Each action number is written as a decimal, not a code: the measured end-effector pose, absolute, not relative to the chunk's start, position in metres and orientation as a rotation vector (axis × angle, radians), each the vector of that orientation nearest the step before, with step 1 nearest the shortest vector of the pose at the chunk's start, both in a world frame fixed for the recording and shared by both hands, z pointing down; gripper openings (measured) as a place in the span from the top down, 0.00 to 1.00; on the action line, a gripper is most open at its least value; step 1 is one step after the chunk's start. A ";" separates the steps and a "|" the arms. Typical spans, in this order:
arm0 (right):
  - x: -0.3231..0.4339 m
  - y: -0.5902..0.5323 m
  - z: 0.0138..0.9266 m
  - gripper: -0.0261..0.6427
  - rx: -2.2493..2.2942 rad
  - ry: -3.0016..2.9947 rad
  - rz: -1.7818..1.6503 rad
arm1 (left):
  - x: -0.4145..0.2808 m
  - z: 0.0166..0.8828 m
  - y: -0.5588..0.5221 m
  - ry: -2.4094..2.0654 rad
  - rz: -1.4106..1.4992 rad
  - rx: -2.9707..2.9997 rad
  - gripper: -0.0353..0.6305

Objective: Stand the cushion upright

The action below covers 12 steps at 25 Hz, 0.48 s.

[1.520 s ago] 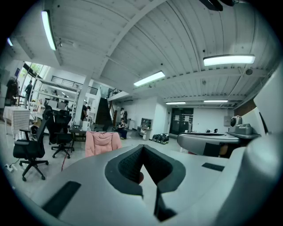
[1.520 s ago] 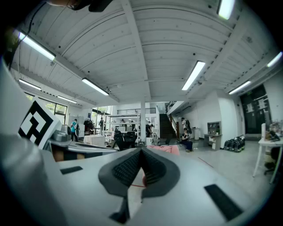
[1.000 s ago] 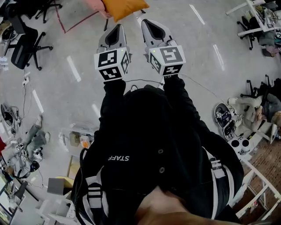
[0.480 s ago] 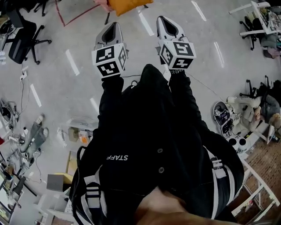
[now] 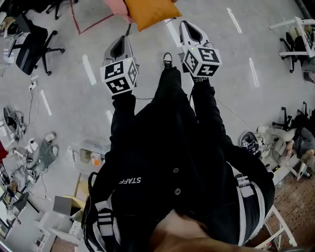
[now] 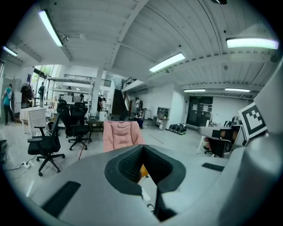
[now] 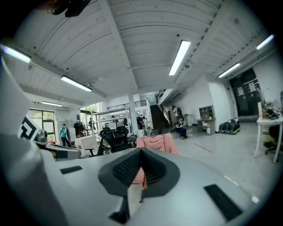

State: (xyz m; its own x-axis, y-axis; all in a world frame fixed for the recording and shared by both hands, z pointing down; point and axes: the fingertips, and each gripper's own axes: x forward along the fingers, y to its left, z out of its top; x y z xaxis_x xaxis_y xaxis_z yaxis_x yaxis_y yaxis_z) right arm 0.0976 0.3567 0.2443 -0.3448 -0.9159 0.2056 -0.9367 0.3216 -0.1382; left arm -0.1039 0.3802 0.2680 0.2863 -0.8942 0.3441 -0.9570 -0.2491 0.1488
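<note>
An orange cushion [image 5: 150, 12] lies flat on a pink chair [image 5: 117, 7] at the top of the head view. My left gripper [image 5: 123, 42] is shut and empty, held over the floor just short of the chair. My right gripper [image 5: 188, 25] is also shut and empty, just right of the cushion's near corner. In the left gripper view the pink chair [image 6: 119, 134] stands ahead, and a sliver of the orange cushion [image 6: 143, 170] shows behind the closed jaws. The right gripper view has the pink chair [image 7: 157, 143] straight beyond its closed jaws.
Black office chairs [image 5: 29, 44] stand at the far left, beside red tape [image 5: 86, 22] on the grey floor. A white table [image 5: 295, 24] and more chairs are at the right. Clutter lines the left edge. The person's shoe [image 5: 168, 59] is stepping forward between the grippers.
Both grippers have moved forward and lower towards the chair and spread further apart. The cushion now shows larger at the top. Both stay shut.
</note>
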 end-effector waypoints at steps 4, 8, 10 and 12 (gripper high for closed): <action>0.118 0.264 0.255 0.94 1.674 -2.512 0.368 | -0.085 0.274 0.290 -1.718 0.251 2.207 0.94; 0.139 0.172 0.254 0.94 1.606 -2.522 0.367 | -0.058 0.269 0.198 -1.733 0.237 2.203 0.94; 0.146 0.129 0.253 0.94 1.581 -2.528 0.365 | -0.046 0.268 0.156 -1.729 0.227 2.208 0.94; 0.150 0.092 0.254 0.94 1.551 -2.538 0.366 | -0.036 0.273 0.120 -1.718 0.227 2.195 0.94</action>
